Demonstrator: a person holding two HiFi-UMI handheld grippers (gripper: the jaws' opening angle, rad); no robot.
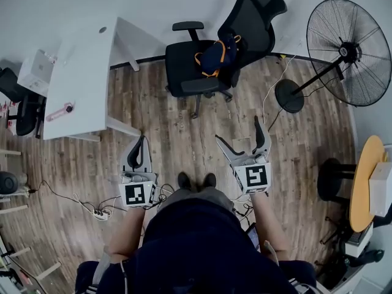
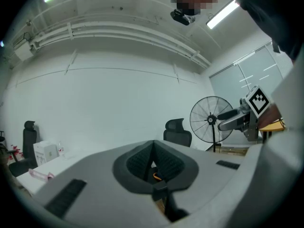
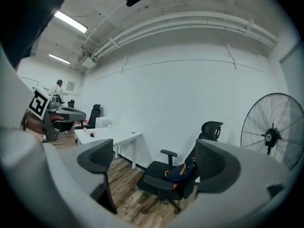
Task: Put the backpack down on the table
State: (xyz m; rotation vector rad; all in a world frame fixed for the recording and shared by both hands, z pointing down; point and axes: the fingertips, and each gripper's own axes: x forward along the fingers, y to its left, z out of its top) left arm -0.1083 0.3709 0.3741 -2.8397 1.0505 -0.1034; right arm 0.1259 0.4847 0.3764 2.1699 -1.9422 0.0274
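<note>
The backpack [image 1: 215, 57] is sitting on the office chair [image 1: 184, 66] straight ahead, well apart from both claws. The right claw [image 1: 239, 133], standing spread and empty, is pointing nearer it (the left claw [image 1: 139, 144] is resting pressed together). The table [image 1: 79, 72] is lying off left.

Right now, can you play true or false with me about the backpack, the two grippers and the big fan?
1. The navy and orange backpack sits on the black office chair. True.
2. The right gripper is holding the backpack. False: its jaws are wide apart with nothing between them, and the backpack is far off on the chair.
3. The left gripper has its jaws together. True.
4. The standing fan is on top of the white table. False: it stands on the wooden floor, on the other side of the chair from the table.
</note>
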